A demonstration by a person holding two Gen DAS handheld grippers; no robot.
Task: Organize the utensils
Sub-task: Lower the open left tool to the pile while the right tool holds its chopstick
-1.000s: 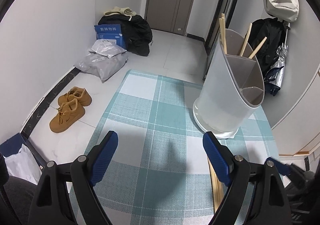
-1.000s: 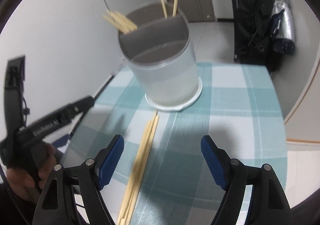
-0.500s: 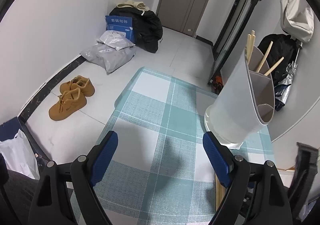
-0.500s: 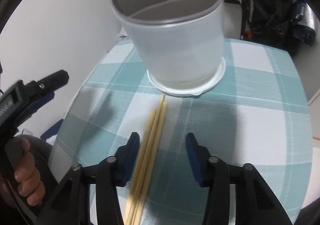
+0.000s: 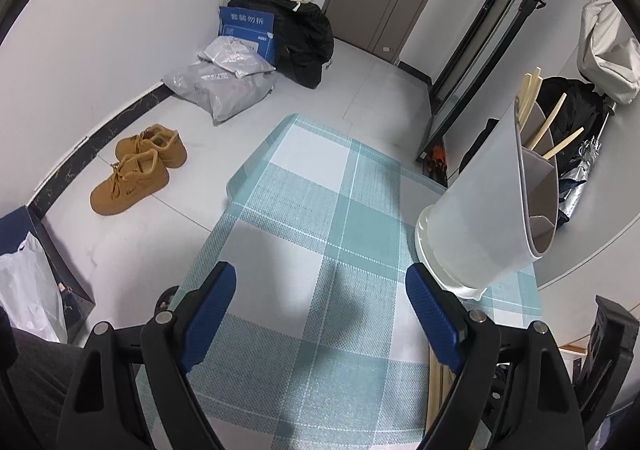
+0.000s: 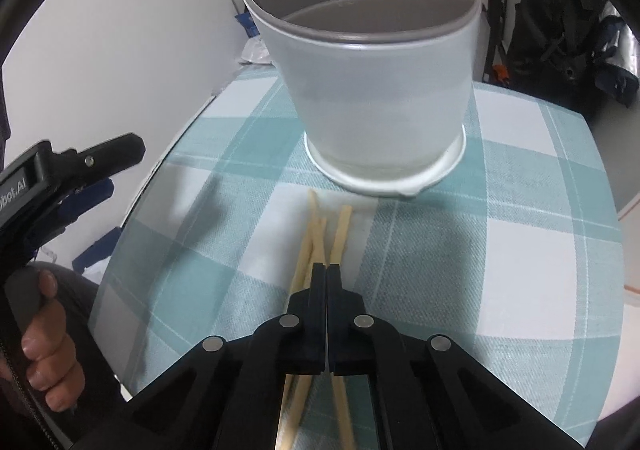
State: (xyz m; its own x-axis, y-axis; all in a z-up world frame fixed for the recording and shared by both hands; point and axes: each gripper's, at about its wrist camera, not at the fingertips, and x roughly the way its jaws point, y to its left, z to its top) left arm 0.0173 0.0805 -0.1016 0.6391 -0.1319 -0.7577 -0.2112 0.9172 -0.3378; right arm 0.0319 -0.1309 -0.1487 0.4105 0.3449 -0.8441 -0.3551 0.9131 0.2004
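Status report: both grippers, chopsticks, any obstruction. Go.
Right gripper shut over chopsticks on the cloth; which one is pinched unclear. Left gripper open, empty. Holder upright just beyond, nearest compartment looks empty. Nothing in the way.

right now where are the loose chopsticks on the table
In the right wrist view the chopsticks lie on the checked tablecloth just in front of the holder, under the shut right gripper.

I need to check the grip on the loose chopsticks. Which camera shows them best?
The right wrist view: the chopsticks lie before the holder, under the shut right tongs. The left wrist view shows only their ends.
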